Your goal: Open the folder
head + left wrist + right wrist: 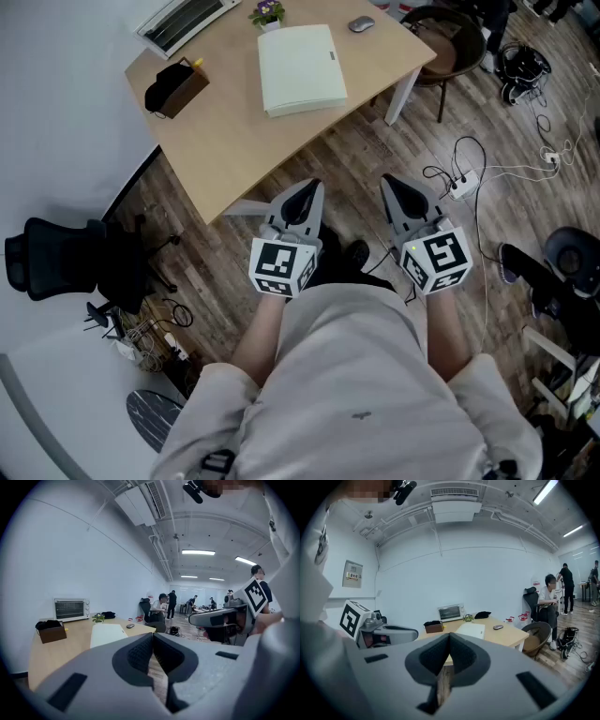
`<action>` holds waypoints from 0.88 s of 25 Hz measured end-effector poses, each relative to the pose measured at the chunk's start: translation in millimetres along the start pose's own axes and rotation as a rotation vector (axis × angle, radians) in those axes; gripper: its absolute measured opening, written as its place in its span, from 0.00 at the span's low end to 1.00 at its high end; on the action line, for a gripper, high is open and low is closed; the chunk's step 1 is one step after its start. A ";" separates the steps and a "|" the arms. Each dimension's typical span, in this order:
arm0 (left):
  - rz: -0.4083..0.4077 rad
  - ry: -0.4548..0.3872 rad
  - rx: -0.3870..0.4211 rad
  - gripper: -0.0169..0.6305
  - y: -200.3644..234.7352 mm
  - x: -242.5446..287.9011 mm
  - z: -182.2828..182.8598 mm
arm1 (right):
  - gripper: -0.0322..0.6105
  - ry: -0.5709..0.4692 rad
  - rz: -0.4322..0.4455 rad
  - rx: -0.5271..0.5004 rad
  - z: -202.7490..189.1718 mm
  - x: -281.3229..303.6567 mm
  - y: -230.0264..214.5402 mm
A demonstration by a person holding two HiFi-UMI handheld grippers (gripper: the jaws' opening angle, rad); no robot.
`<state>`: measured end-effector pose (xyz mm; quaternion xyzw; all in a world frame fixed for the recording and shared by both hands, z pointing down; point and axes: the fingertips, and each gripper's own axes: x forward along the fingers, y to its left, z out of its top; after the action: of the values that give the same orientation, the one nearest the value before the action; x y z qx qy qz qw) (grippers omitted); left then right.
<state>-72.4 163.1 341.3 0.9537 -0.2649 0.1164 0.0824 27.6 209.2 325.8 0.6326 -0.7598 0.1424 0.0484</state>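
On the light wooden table (281,150) ahead of you, the folder (300,67) lies closed and flat, toward the far side, between the brown box (173,86) on its left and the mouse (361,24) at its far right. Your left gripper (311,187) and right gripper (391,183) hang side by side over the floor, near your body and well short of the table's near edge. Both are clenched on nothing, the pads meeting with only floor showing past them. The step in hand looks like the approach. To do it well, come in close enough that the folder sits under both grippers, then release the jaws of one before it gets to the cover. Slide one jaw under the free edge of the cover instead of pinching the whole stack, and use the other gripper to press the lower part flat so the folder does not slide on the smooth wood. From here I cannot tell which long edge is the spine, so check that first. By count: one folder, one mouse, one brown box, one toaster oven (183,19), one small potted plant (267,12), two grippers.
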 end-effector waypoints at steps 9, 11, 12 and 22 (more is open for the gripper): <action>0.006 -0.003 -0.006 0.03 5.2 -3.7 -3.0 | 0.05 0.005 0.018 -0.001 -2.6 4.7 7.3; 0.009 -0.001 -0.008 0.03 5.2 -4.0 -3.9 | 0.05 0.001 0.027 0.006 -2.6 5.3 9.2; 0.010 0.000 -0.008 0.03 5.0 -4.3 -4.3 | 0.05 -0.001 0.029 0.009 -2.8 5.6 10.0; 0.024 0.005 -0.009 0.03 26.9 -2.8 -7.9 | 0.05 0.015 0.033 0.018 -4.0 30.3 14.2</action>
<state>-90.2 143.4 350.7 0.9498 -0.2766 0.1185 0.0858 7.4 183.9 335.1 0.6191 -0.7685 0.1549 0.0458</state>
